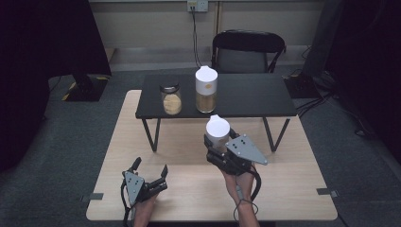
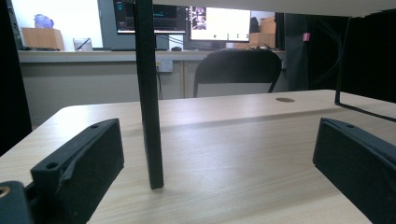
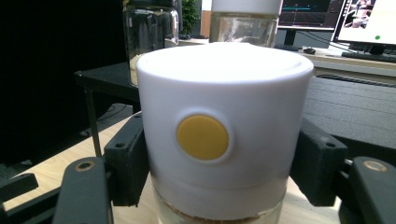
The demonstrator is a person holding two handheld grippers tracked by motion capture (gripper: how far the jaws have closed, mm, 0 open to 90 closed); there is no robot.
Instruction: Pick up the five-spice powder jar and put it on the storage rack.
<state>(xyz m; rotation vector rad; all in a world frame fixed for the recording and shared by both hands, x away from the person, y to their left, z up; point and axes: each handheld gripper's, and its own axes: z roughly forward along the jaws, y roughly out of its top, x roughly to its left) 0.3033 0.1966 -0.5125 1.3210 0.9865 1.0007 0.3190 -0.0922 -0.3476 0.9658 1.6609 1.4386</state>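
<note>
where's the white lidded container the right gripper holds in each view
High view: white-lidded container at centre, in the right gripper.
Left gripper view: not in it.
Right gripper view: central, close up, between the black jaws.
Shared landmark: black shelf; its leg.

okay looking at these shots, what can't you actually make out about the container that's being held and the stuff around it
- Held container, right gripper view: its base is cut off by the bottom edge; the white lid hides most of the contents.
- Same container, high view: the right claw and hand cover its lower body.
- Black shelf: the jar and tall container are too small to identify their fillings.
</note>
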